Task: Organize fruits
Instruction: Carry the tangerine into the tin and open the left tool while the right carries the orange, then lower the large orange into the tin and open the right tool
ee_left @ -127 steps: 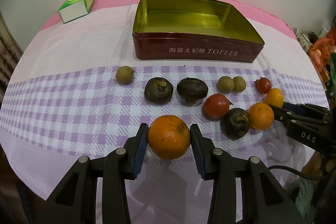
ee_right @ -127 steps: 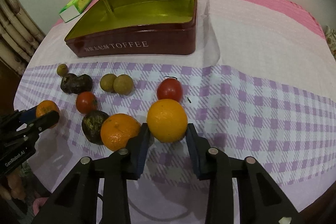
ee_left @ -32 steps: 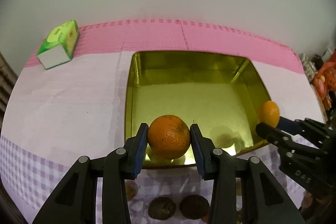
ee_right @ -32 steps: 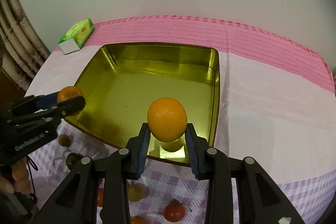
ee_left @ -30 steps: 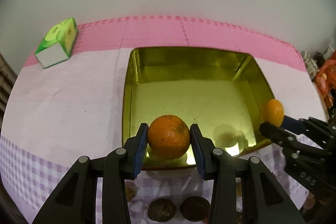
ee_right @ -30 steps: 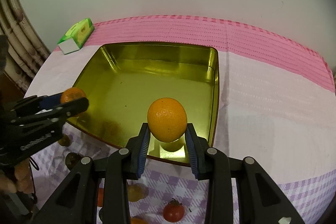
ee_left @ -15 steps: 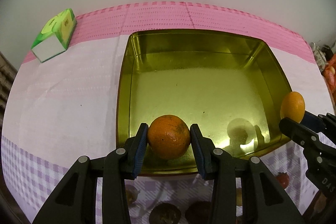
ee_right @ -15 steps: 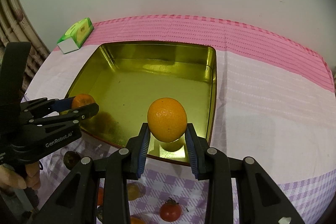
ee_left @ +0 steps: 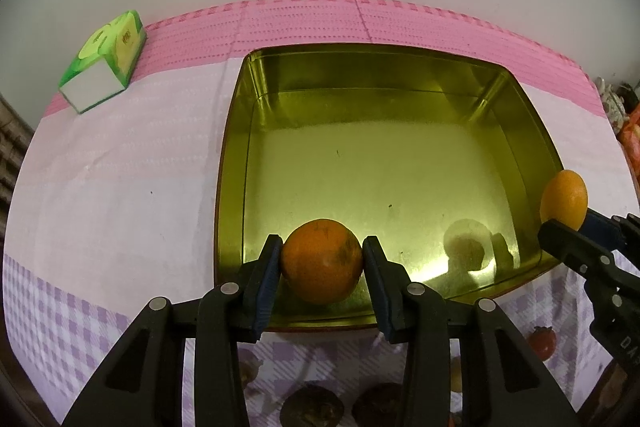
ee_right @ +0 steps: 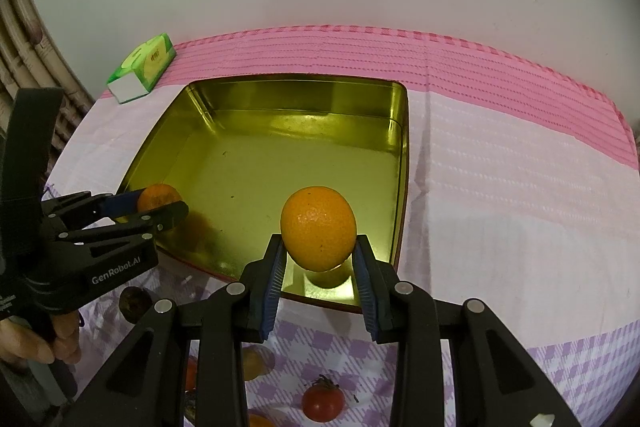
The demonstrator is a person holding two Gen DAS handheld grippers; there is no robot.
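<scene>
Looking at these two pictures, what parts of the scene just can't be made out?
- Left wrist view: dark fruits at the bottom edge, cut off and hidden behind the left gripper.
- Right wrist view: round brown fruit partly behind the left gripper; kind unclear.
- Both views: whether either orange touches the tin floor.

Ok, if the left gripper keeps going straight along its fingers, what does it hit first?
Probably the gold floor of the open tin. The left gripper, shut on its orange, points over the near rim into the tin, with nothing between. How high it sits is unclear.
</scene>
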